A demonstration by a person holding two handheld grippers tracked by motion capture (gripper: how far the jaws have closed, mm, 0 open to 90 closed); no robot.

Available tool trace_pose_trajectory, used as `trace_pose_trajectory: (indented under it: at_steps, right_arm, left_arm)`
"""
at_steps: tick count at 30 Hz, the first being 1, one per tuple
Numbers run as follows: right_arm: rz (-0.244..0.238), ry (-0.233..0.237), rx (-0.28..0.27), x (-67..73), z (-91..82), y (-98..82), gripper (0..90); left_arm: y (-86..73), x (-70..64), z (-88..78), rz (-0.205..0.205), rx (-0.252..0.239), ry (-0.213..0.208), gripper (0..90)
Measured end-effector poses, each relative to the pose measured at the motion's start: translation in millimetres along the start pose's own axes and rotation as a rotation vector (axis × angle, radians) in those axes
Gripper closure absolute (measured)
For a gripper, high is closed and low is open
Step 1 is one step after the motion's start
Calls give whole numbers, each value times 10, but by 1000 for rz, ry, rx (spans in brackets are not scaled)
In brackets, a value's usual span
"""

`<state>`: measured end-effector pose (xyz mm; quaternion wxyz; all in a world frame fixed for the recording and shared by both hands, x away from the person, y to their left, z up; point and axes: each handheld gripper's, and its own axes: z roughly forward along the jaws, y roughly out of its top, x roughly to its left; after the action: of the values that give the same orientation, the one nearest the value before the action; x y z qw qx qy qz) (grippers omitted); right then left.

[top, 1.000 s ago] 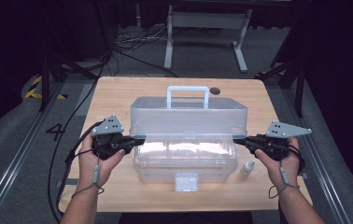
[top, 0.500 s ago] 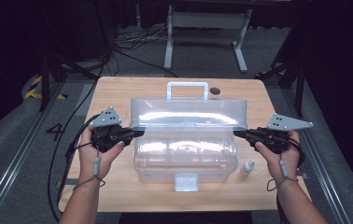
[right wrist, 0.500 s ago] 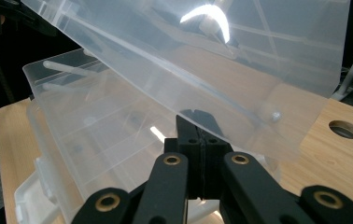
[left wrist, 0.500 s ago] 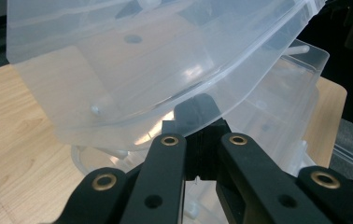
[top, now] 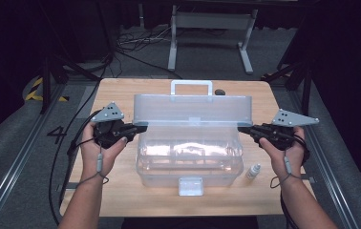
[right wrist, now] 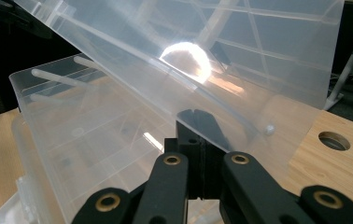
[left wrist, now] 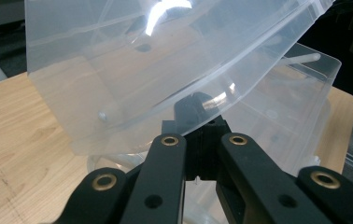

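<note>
The clear plastic box (top: 190,157) sits mid-table, its lid (top: 193,109) tilted up. The left gripper (top: 138,128) and right gripper (top: 245,129) each have jaws pressed together under a lid end. Risk: the smooth lid could slip off the closed tips and drop. The high view alone shows a small bottle (top: 252,171) beside the box.

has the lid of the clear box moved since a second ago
Yes. The lid has swung up and back toward the handle, away from the box base.
</note>
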<state>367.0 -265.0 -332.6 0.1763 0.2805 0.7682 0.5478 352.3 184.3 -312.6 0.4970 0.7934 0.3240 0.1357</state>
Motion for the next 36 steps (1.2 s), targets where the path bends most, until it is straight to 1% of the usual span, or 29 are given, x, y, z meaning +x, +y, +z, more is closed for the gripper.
trace_pose_trajectory:
  at_steps: [4, 7, 11, 19, 26, 32, 36]
  right_arm:
    - [7, -2, -7, -23, 6, 18, 900]
    - [3, -8, -9, -27, 12, 32, 900]
    - [14, -9, -18, -61, 30, 68, 900]
    - [6, -24, -23, -109, 66, 139, 900]
    - [6, -40, -20, -166, 97, 213, 900]
    - [14, -48, -27, -208, 125, 253, 900]
    - [19, -53, -32, -227, 142, 272, 900]
  left_arm:
    - [21, 13, 8, -6, -6, 5, 900]
    - [40, 26, 13, -7, -9, 9, 900]
    - [89, 50, 23, -9, -10, 18, 900]
    - [181, 119, 50, -12, -6, 33, 900]
    - [246, 175, 81, -15, -15, 44, 900]
    - [277, 208, 100, -24, -23, 48, 900]
    - [288, 246, 125, -39, -22, 56, 900]
